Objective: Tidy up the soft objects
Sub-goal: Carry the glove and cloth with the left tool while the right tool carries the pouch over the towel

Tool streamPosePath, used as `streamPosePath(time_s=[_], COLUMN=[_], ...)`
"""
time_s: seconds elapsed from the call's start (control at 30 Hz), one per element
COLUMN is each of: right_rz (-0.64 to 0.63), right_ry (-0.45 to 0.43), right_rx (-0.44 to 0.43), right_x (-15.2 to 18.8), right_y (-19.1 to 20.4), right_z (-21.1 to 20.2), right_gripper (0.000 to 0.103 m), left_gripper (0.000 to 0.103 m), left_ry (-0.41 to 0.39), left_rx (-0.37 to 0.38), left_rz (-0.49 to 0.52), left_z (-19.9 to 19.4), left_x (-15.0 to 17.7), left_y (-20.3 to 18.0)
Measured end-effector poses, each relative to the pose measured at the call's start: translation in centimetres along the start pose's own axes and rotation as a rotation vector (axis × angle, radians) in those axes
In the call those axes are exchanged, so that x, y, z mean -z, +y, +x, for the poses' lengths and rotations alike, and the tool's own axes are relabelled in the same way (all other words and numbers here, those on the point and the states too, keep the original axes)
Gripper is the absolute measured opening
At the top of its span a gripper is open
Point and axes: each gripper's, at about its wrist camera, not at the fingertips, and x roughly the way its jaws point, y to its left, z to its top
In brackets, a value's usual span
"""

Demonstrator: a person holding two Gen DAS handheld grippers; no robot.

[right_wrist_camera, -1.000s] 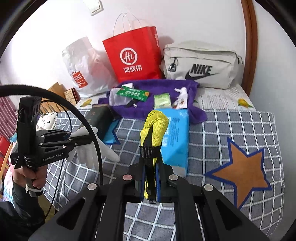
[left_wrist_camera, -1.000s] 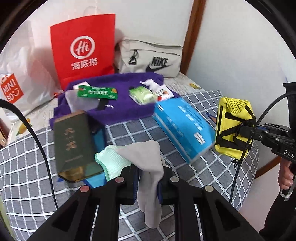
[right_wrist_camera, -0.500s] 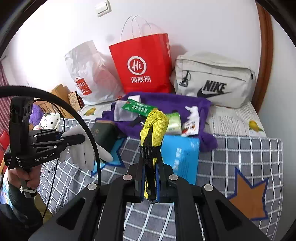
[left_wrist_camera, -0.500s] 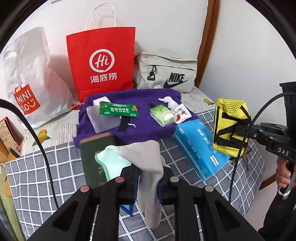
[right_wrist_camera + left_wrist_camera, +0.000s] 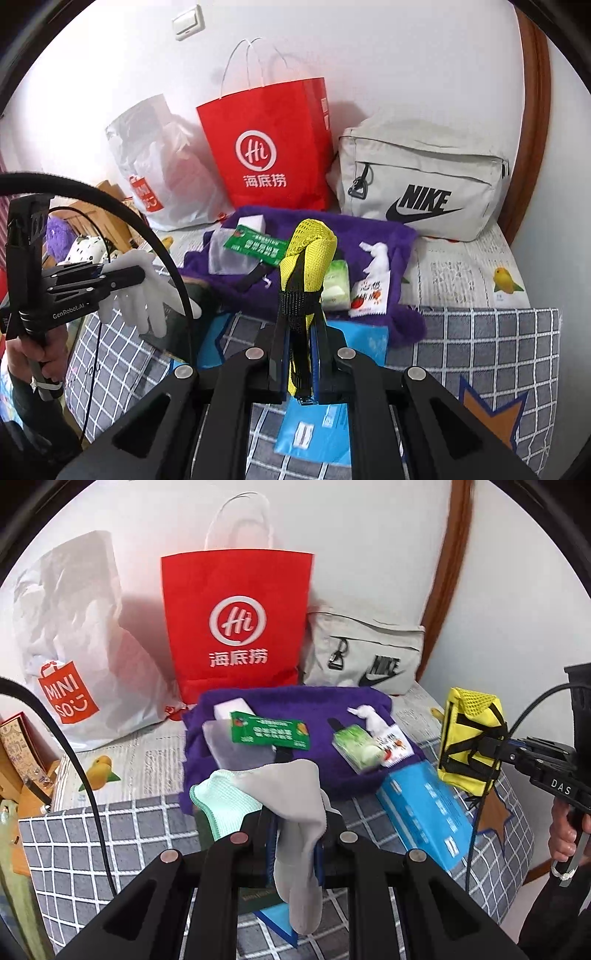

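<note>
My left gripper (image 5: 295,845) is shut on a grey glove with a mint-green cuff (image 5: 295,805), held above the checked bed. From the right wrist view the same glove (image 5: 147,288) looks white and hangs from the left gripper (image 5: 122,275) at the left. My right gripper (image 5: 299,354) is shut on a yellow mesh pouch with black straps (image 5: 306,254); the left wrist view shows that pouch (image 5: 469,738) at the right, in front of the right gripper (image 5: 491,747). A purple fleece (image 5: 295,701) lies ahead with small packets on it.
A red paper bag (image 5: 236,624), a white plastic shopping bag (image 5: 70,646) and a beige Nike bag (image 5: 424,184) stand against the wall. A blue tissue pack (image 5: 424,812), a dark green booklet (image 5: 173,328) and snack packets (image 5: 269,731) lie on the bed. A hand (image 5: 565,838) grips the right handle.
Both grippers have risen and pulled back from the bed while holding their items. The bags at the wall now sit fuller and more central in view, and the bed objects lie lower.
</note>
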Motion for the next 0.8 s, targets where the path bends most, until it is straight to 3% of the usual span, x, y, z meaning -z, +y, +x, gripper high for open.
streamPosePath(time_s=[0.4, 0.8], right_rz=[0.003, 0.028], right_ry=[0.020, 0.029], right_rx=[0.052, 0.045], right_x=[-3.4, -5.8], right_y=[-1.8, -3.4], right_z=[3.4, 7.0], right_gripper=[0.009, 0.009], left_gripper=[0.015, 0.015], left_ry=[-0.019, -0.002], left_rx=[-0.044, -0.002], left_rz=[-0.019, -0.019], left_z=[1.4, 5.3], left_x=[-3.4, -6.3], left_y=[3.0, 3.5])
